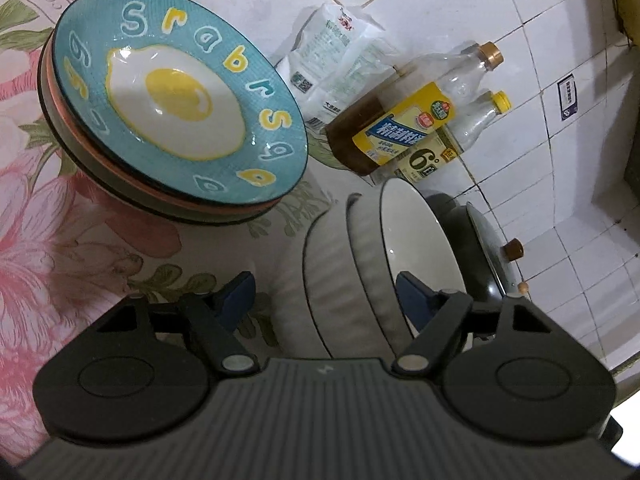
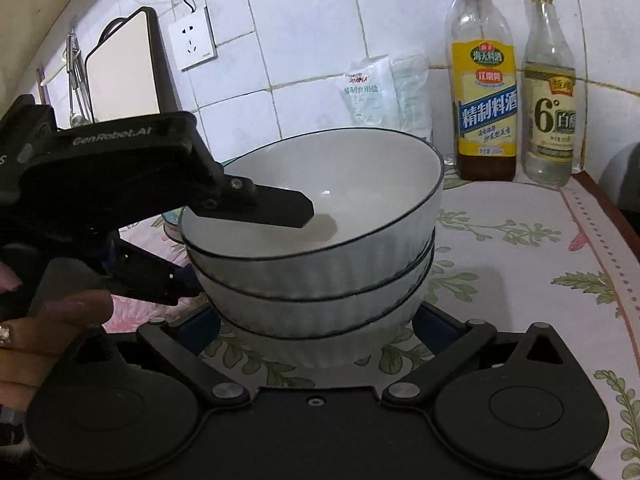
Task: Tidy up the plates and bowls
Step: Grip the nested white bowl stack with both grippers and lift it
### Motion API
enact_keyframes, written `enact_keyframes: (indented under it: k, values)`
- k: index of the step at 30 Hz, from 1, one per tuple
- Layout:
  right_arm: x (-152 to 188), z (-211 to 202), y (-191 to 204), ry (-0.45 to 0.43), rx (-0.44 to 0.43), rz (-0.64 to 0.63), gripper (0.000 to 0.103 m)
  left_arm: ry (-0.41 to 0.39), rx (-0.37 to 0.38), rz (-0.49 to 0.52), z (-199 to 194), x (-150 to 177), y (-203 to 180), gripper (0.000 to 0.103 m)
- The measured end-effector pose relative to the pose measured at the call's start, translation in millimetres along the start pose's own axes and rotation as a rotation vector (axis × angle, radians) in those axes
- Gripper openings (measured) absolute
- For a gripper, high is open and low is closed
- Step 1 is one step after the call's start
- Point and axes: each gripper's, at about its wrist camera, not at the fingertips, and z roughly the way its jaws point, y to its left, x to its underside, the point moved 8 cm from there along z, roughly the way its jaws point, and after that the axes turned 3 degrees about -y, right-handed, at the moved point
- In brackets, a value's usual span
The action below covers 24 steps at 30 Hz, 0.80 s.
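White tiled wall (image 2: pixel 312 20) ahead of the right gripper, grout dark in places. Wall socket (image 2: pixel 192 42) up-left of it, a thin cable running up from it. Flowered tablecloth (image 2: pixel 520 248) under and to its right. Two bottles (image 2: pixel 486 80) and white bags (image 2: pixel 384 92) stand against the wall ahead. Light dim, bluish.

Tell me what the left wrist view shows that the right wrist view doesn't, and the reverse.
Left wrist only: the plate stack topped by a teal fried-egg plate, and a dark pan with a lid behind the bowls.
Right wrist only: the wall socket, the board leaning on the tiles, the hand, and the left gripper straddling the top bowl's rim, one finger inside.
Both: the bowl stack, two bottles, the white bags, the floral tablecloth. The right gripper is open around the stack's base.
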Motion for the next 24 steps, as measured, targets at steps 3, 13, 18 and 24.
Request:
enact_keyframes:
  k: [3, 13, 18, 24]
  values:
    - [-0.6, 5.2, -1.8, 0.023, -0.017, 0.023, 0.103, -0.003, -0.006, 0.01, 0.7, -1.3, 1.5, 0.063]
    - [-1.3, 13.4, -3.0, 0.056, -0.053, -0.002, 0.103, 0.003, 0.004, 0.016, 0.7, -1.5, 0.2, 0.057]
    - [0.0, 11.9, -3.0, 0.045, -0.058, -0.006, 0.103, -0.003, -0.003, 0.006, 0.5, -2.1, 1.3, 0.057]
    - [2.1, 6.8, 3.0, 0.024, -0.037, -0.052, 0.103, 0.007, -0.022, 0.047, -2.1, 2.2, -2.0, 0.057]
